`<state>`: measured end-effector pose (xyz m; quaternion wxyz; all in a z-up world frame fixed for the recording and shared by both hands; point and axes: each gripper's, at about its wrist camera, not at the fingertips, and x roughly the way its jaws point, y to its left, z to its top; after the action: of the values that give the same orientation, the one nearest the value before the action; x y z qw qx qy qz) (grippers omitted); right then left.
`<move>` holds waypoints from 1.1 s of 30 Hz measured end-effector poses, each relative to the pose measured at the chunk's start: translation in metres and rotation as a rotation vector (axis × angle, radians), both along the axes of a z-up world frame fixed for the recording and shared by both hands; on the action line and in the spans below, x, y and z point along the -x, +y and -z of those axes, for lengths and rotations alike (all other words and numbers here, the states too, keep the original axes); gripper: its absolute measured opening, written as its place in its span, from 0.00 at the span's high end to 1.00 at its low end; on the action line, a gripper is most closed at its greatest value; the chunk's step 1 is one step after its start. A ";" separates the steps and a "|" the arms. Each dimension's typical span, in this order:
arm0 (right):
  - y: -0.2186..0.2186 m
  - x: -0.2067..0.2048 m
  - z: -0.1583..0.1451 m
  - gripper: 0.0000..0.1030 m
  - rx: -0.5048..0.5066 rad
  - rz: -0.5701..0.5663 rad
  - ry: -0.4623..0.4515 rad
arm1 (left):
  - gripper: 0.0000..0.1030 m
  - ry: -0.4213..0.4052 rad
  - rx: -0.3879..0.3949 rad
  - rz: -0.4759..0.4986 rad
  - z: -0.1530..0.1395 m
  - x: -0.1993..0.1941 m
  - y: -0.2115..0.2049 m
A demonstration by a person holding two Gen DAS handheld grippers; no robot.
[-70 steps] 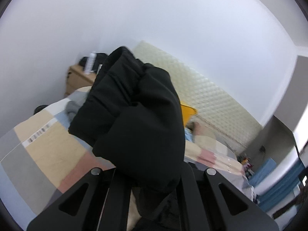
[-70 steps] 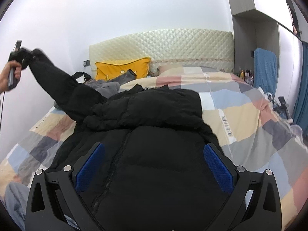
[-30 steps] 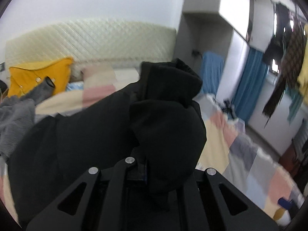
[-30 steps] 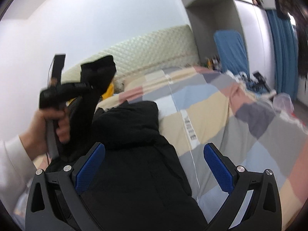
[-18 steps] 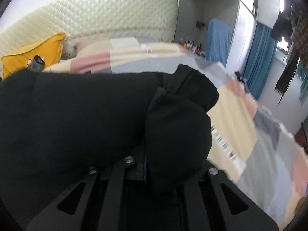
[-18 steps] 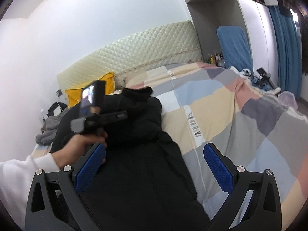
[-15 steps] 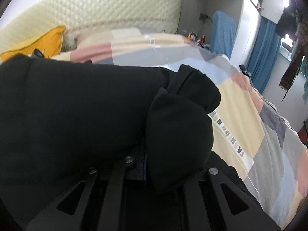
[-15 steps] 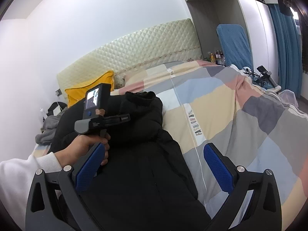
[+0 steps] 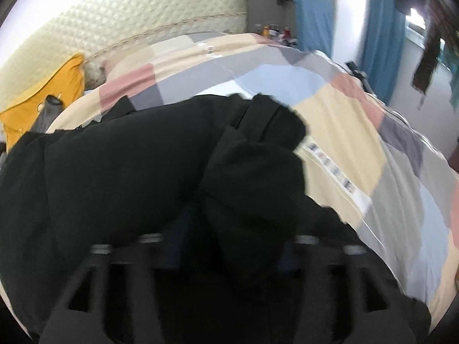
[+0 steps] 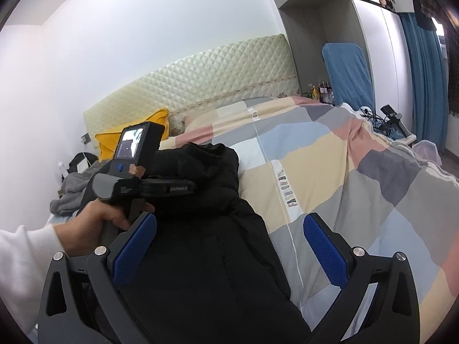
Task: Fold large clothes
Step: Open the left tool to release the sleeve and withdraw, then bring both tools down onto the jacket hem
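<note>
A black padded jacket lies on the bed, front up, its top folded over. In the left wrist view its sleeve end rests across the jacket's body. My left gripper is blurred, pointing steeply down. Its jaws are opening and stand wide either side of the sleeve, with no pad pressing on it. In the right wrist view a person's hand holds that left gripper over the folded top. My right gripper hovers open above the jacket's zip, blue pads far apart.
A patchwork quilt covers the bed to the right of the jacket. A yellow pillow leans on the quilted headboard. Grey clothes are heaped at the left edge. Blue curtains and cables are beyond the bed's right side.
The left gripper carried the sleeve from the far left across and down onto the jacket's body, and its shut jaws have spread apart. The right gripper has stayed put for the last second.
</note>
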<state>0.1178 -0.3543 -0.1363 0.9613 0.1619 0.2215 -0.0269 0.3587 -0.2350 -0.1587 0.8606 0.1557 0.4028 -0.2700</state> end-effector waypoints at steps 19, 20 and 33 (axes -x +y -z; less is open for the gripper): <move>0.022 0.009 -0.013 0.00 0.081 -0.053 -0.024 | 0.06 -0.192 0.289 -0.204 -0.105 0.121 0.129; 0.024 0.013 -0.016 0.00 0.084 -0.060 -0.028 | 0.06 -0.202 0.303 -0.221 -0.110 0.130 0.141; 0.061 -0.041 -0.071 0.04 0.092 -0.294 -0.034 | 0.06 -0.178 0.249 -0.380 -0.097 0.090 0.228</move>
<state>0.1587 -0.2935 -0.0651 0.9648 0.0839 0.2251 0.1065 0.2685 -0.0072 -0.0618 0.9406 -0.0068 0.3111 -0.1360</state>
